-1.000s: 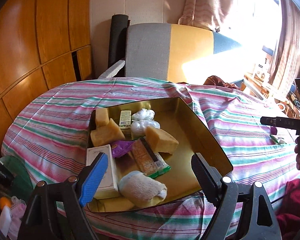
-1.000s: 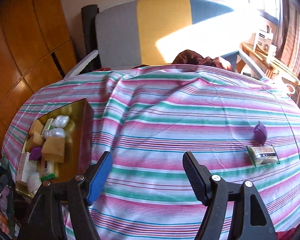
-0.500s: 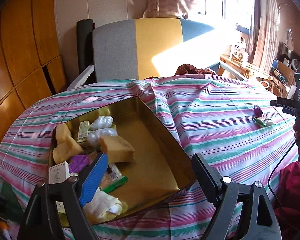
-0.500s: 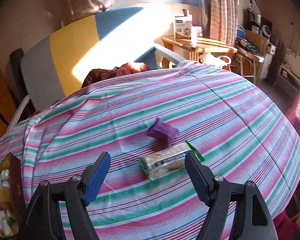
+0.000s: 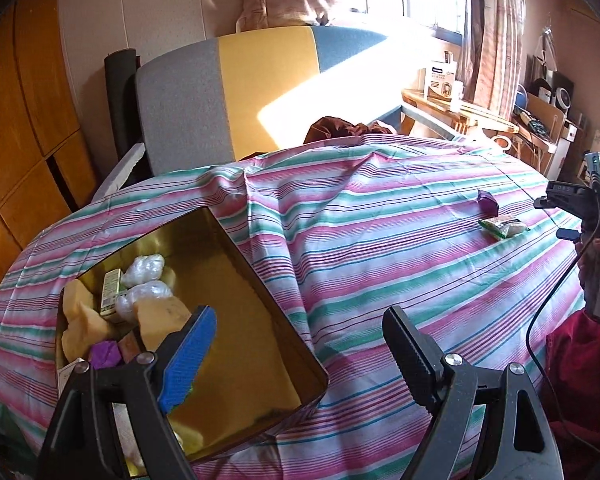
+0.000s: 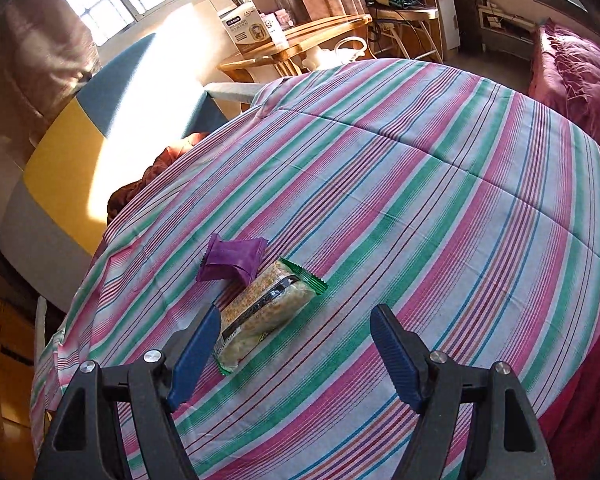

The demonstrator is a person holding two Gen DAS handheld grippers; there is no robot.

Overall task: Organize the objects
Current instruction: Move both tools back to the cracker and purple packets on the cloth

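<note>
A gold tin box sits on the striped tablecloth at the left, holding yellow sponges, white wrapped balls, a purple packet and a small carton. My left gripper is open and empty above the box's right side. A green-edged cereal bar and a purple packet lie together on the cloth; they also show far right in the left wrist view, the bar and the packet. My right gripper is open, just in front of the bar, its left finger beside the bar's near end.
The round table wears a striped cloth. A grey, yellow and blue chair stands behind it with a brown cloth on the seat. A wooden side table with a box stands by the window. Red bedding is at the right.
My right gripper swung right and closed in on the cereal bar and purple packet. My left gripper turned right, so the tin box slid to the left of its view.
</note>
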